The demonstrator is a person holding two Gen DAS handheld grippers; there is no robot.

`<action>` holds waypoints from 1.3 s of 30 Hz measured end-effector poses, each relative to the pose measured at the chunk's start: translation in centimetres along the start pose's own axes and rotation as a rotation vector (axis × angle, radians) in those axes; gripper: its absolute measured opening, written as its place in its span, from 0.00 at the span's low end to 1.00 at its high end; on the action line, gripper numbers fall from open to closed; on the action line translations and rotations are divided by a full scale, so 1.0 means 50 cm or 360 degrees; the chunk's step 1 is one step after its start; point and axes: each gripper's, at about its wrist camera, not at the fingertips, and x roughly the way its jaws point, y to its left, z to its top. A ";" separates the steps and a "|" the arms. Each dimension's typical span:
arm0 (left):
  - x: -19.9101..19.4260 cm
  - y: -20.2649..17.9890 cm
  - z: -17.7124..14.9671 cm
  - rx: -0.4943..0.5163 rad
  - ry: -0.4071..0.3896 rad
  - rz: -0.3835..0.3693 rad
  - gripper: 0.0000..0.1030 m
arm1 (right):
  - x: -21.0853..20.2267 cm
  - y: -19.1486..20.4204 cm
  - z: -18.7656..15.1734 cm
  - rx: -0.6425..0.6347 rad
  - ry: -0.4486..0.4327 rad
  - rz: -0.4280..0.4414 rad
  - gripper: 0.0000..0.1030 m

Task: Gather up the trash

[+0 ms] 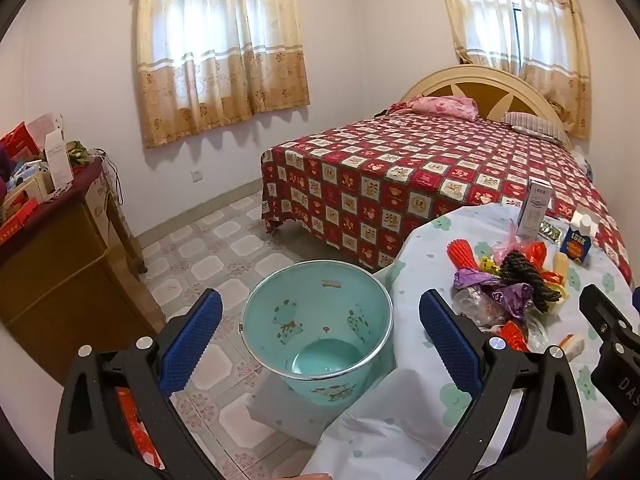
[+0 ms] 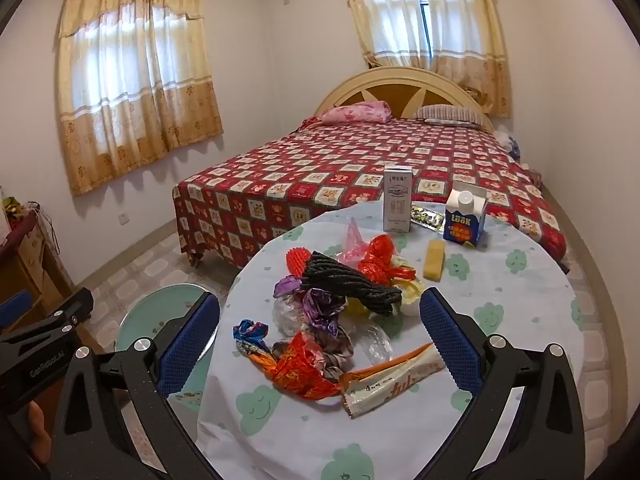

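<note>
A pile of crumpled wrappers and plastic point(image 2: 320, 312) lies on the round table with the white cloth point(image 2: 500, 300), with a black net point(image 2: 348, 280), a red wrapper point(image 2: 304, 372) and a long white and orange wrapper point(image 2: 396, 376). The pile also shows in the left wrist view point(image 1: 504, 292). A teal bin point(image 1: 316, 324) stands on the floor left of the table, empty. My left gripper point(image 1: 320, 344) is open above the bin. My right gripper point(image 2: 320, 344) is open and empty just above the near part of the pile.
A white carton point(image 2: 397, 204), a blue LOOK carton point(image 2: 464, 218), a yellow block point(image 2: 434, 260) and a foil strip point(image 2: 428, 216) stand at the table's far side. A bed point(image 2: 360, 176) lies behind. A cluttered wooden cabinet point(image 1: 60, 256) stands at the left.
</note>
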 end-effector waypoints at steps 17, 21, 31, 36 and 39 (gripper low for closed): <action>0.006 -0.009 -0.012 -0.0032 0.0024 -0.0042 0.94 | -0.004 -0.009 0.001 0.0014 0.0001 -0.0012 0.96; 0.004 -0.005 -0.012 -0.0034 0.0023 -0.0043 0.94 | -0.003 -0.008 0.000 0.0009 0.0001 -0.0012 0.96; 0.003 -0.004 -0.014 -0.0042 0.0034 -0.0046 0.94 | -0.008 -0.013 0.001 0.0016 0.0000 -0.0014 0.96; 0.004 -0.004 -0.017 -0.0042 0.0034 -0.0049 0.94 | -0.008 -0.013 0.001 0.0015 0.0002 -0.0012 0.96; 0.003 -0.005 -0.019 -0.0042 0.0035 -0.0050 0.94 | -0.008 -0.013 0.001 0.0016 0.0000 -0.0014 0.96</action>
